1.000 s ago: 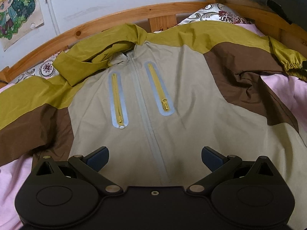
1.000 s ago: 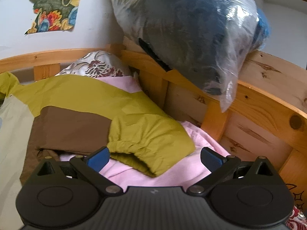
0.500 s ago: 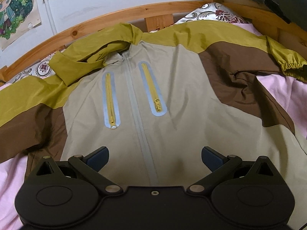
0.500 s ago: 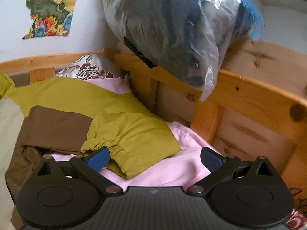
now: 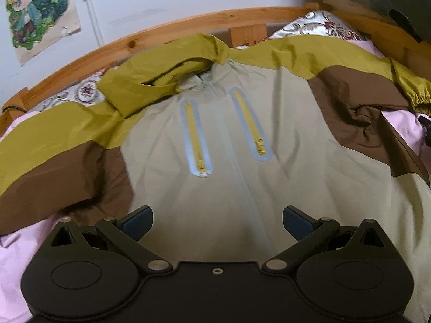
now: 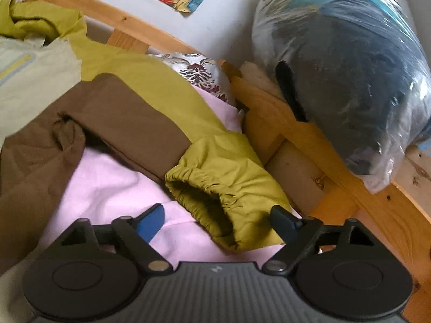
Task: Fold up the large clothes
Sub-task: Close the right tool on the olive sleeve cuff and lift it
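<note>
A large jacket (image 5: pixel 242 123), beige with brown and olive panels and two yellow chest zippers, lies front up on a pink sheet (image 5: pixel 10 253). My left gripper (image 5: pixel 216 222) is open and empty, hovering over the jacket's lower front. In the right wrist view the jacket's right sleeve (image 6: pixel 150 99) runs to an olive elastic cuff (image 6: pixel 221 188). My right gripper (image 6: pixel 218 220) is open, its jaws standing either side of the cuff's near end, not closed on it.
A wooden bed rail (image 5: pixel 161 32) curves round the back and right side (image 6: pixel 350 188). A plastic-wrapped dark bundle (image 6: pixel 347 72) rests on the rail. A patterned pillow (image 6: pixel 199 75) lies behind the sleeve. Posters hang on the wall (image 5: pixel 35 13).
My right gripper has tilted and moved in on the sleeve cuff, which now sits between its jaws. My left gripper has shifted slightly over the jacket front.
</note>
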